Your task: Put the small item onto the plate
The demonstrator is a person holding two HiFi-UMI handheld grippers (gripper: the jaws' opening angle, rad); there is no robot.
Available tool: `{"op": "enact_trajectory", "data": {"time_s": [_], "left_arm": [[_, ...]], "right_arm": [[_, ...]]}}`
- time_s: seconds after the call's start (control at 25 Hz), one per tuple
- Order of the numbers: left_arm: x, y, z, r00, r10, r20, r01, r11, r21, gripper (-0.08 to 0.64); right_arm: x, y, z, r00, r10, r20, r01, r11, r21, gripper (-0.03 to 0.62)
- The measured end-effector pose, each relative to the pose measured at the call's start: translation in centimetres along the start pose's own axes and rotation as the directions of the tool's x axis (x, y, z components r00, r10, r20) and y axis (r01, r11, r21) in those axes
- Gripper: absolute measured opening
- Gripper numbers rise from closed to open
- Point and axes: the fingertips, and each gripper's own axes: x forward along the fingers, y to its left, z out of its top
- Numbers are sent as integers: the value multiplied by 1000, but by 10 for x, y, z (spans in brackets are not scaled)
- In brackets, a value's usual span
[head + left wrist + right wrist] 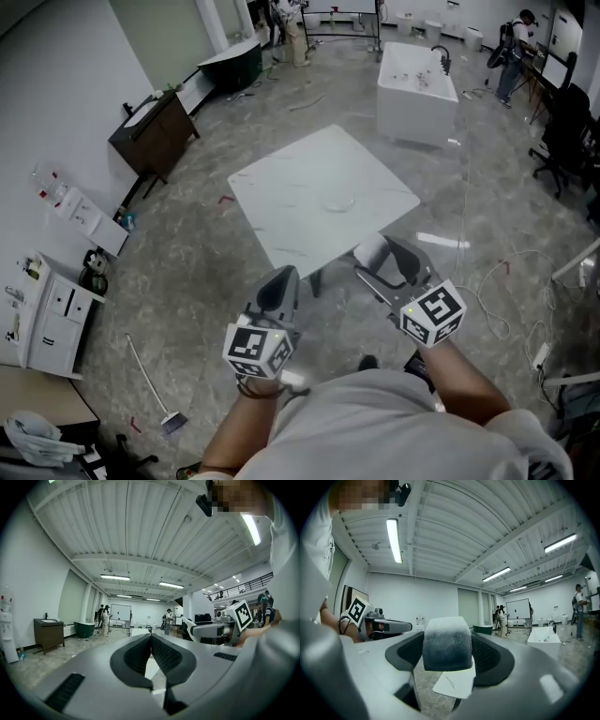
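A white square table [309,187] stands on the grey floor ahead of me, and a clear glass plate [339,201] shows faintly on it. My right gripper [382,259] hovers at the table's near edge, shut on a small grey-white block [372,250]. In the right gripper view the block [446,644] fills the gap between the jaws of the right gripper [447,654], with the table [457,684] below. My left gripper [281,277] hangs short of the table's near corner, jaws together and empty. The left gripper [151,639] also shows shut in its own view.
A white bathtub [417,80] stands beyond the table and a dark cabinet [155,136] at the left wall. A white cupboard [47,314] is near left, an office chair [567,131] at right. Cables [492,295] and a broom [150,384] lie on the floor. People stand far back.
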Motion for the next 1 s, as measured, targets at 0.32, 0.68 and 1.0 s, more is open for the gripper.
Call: {"op": "enact_trajectory", "data": {"time_s": [0.32, 0.68, 1.0], "left_arm": [[100, -17, 8, 1000, 12, 5, -12, 1000, 0, 7], [178, 9, 0, 1000, -20, -11, 20, 1000, -20, 6], [267, 59, -8, 996, -91, -16, 90, 995, -43, 6]], "right_arm": [[6, -91, 0, 1000, 30, -5, -30, 1000, 1, 305], [43, -147, -14, 999, 22, -36, -21, 1000, 16, 305], [107, -204, -21, 997, -21, -71, 22, 1000, 16, 305]]}}
